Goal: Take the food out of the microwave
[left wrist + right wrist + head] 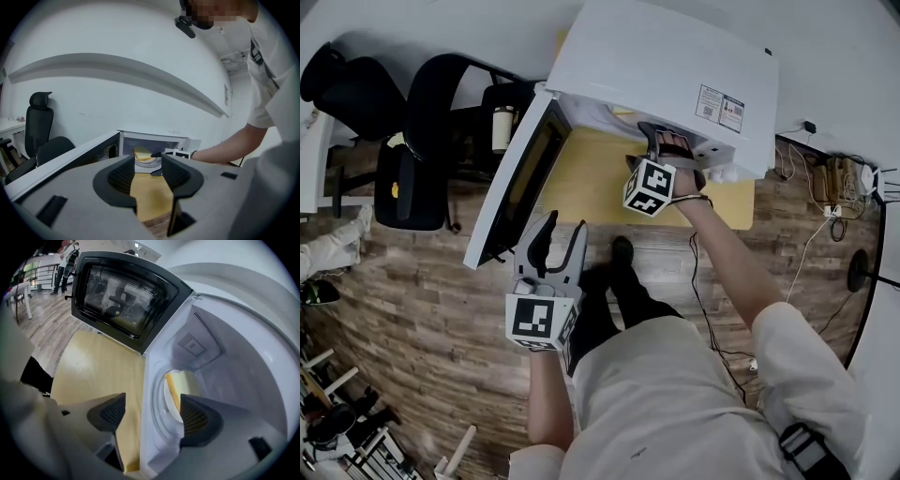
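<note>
The white microwave (666,66) stands on a yellow table (591,178) with its door (520,178) swung open to the left. Inside, a yellow slice of food (183,385) lies on a white plate (171,404) on the turntable. My right gripper (656,141) reaches into the opening with its jaws wide open. In the right gripper view the right gripper (153,401) has one jaw in front of the plate and the other outside over the table, gripping nothing. My left gripper (563,227) hangs back from the table, open and empty, and sees the food (142,153) from afar.
The open door (126,296) stands to the left of the cavity. Black office chairs (431,103) sit left of the table. Cables and a power strip (834,183) lie on the wood floor at the right. The person's legs are below the table edge.
</note>
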`<state>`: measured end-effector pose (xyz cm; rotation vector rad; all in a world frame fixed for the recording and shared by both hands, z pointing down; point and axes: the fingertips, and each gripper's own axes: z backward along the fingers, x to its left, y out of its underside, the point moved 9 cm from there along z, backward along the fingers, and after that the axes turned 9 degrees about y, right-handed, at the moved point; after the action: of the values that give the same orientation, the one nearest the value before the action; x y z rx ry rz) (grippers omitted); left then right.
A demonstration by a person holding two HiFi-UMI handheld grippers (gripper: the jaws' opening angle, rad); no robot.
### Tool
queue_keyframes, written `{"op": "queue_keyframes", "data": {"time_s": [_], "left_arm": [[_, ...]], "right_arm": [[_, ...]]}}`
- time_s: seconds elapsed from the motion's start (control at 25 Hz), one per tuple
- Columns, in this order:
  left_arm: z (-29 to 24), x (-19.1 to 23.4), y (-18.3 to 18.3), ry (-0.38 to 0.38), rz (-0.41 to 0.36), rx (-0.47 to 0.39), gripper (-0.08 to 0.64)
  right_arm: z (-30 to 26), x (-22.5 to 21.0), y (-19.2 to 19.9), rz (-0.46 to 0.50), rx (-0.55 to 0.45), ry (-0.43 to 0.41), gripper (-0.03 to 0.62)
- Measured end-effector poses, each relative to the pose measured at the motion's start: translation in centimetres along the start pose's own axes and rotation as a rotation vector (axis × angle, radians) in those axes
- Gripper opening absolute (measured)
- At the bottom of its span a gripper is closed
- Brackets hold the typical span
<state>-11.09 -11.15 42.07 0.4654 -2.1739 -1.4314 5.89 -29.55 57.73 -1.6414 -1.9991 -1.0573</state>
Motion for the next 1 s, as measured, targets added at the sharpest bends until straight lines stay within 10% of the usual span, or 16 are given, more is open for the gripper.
{"op": "queue_keyframes", "data": {"time_s": [1.0], "left_arm": [[-0.8, 0.3, 1.4, -0.007, 0.046, 0.015, 0.158]], "right_arm": [[-5.7, -0.4, 1.0, 0.064, 0.075, -0.117, 0.376]]}}
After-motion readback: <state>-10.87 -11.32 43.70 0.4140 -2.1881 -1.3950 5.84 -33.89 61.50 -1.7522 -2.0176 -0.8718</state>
